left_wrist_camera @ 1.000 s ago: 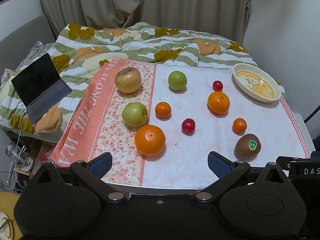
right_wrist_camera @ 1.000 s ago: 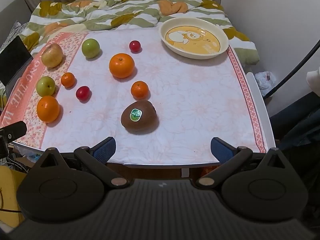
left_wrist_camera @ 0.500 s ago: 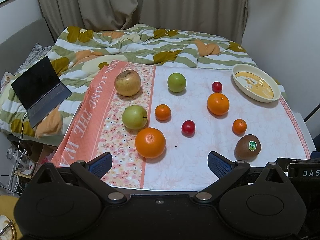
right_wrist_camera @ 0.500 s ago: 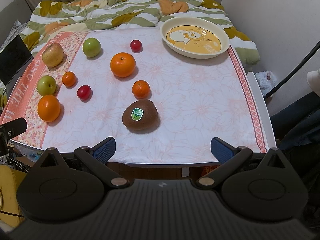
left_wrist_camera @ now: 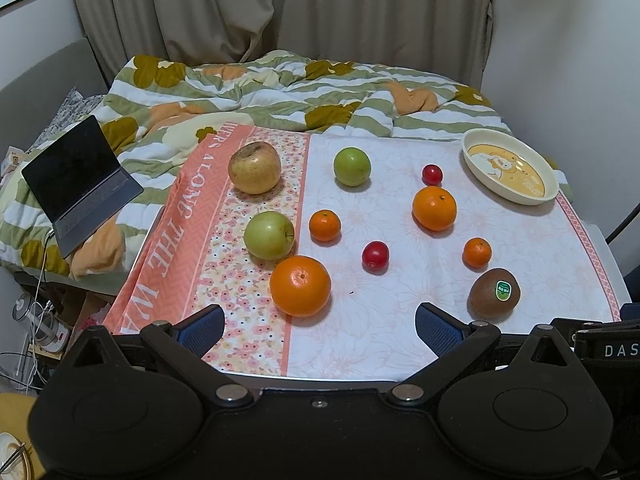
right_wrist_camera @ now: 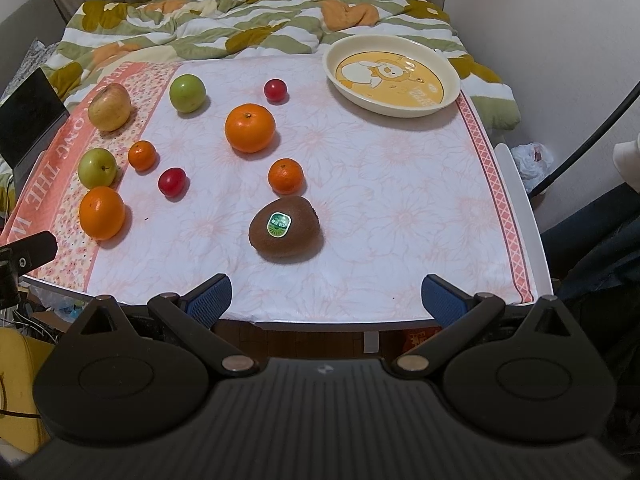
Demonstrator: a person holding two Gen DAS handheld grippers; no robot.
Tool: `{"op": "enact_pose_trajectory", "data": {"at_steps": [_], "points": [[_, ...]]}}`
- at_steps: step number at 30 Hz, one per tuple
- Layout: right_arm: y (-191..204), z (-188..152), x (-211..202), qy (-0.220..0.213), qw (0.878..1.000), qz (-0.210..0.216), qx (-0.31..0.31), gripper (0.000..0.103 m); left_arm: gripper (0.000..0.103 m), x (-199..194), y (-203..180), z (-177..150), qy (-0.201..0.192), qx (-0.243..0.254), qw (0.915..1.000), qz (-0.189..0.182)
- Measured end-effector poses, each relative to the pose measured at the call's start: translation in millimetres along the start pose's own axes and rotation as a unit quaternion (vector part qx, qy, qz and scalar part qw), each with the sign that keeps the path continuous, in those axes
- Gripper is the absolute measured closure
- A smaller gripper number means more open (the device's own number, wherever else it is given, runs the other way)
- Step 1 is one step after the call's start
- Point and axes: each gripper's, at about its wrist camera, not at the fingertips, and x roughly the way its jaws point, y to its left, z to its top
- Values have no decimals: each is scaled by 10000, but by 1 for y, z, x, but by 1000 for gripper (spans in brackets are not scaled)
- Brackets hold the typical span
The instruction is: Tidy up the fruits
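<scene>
Several fruits lie spread over a cloth-covered table (right_wrist_camera: 400, 208). A brown kiwi (right_wrist_camera: 285, 226) with a green sticker lies just beyond my right gripper (right_wrist_camera: 326, 298), which is open and empty at the near edge. Behind the kiwi sit a small mandarin (right_wrist_camera: 285, 176), a big orange (right_wrist_camera: 250, 128) and a red cherry tomato (right_wrist_camera: 275, 90). An empty cream plate (right_wrist_camera: 392, 76) stands at the far right. My left gripper (left_wrist_camera: 318, 328) is open, with a large orange (left_wrist_camera: 300, 286) just ahead. Green apples (left_wrist_camera: 269, 235) (left_wrist_camera: 352, 167) and a yellowish apple (left_wrist_camera: 254, 167) lie further left.
A bed with a striped, flowered duvet (left_wrist_camera: 280, 96) borders the table's far side. An open laptop (left_wrist_camera: 80, 184) rests on the bed at the left. A wall (left_wrist_camera: 560, 40) and a dark cable (right_wrist_camera: 580, 148) stand on the right. A second tomato (left_wrist_camera: 375, 255) and mandarin (left_wrist_camera: 325, 225) lie mid-table.
Both grippers have crept slightly forward and tilted up a little, so the fruits sit slightly lower and closer in view. Nothing on the table has moved.
</scene>
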Motion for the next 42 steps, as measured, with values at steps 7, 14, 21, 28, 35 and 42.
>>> {"op": "enact_pose_trajectory", "data": {"at_steps": [7,14,21,28,35,42], "points": [[3,-1,-1,-5,10000,13,-7,0,0,0,0,1,-7,-3,10000,1],[1,-3,-3,-28,10000,31,7,0,0,-2,1,0,-43,-5,10000,8],[1,-3,-3,-29,10000,31,8,0,0,-1,3,-1,-45,-10,10000,3],[0,-3,-4,-32,10000,10,17,0,0,-2,5,-1,-52,-29,10000,-8],[0,-2,-4,-38,10000,12,21,0,0,-2,6,-2,-58,-33,10000,-8],[2,-1,-7,-60,10000,-7,39,0,0,-2,6,-2,-57,-31,10000,-18]]}}
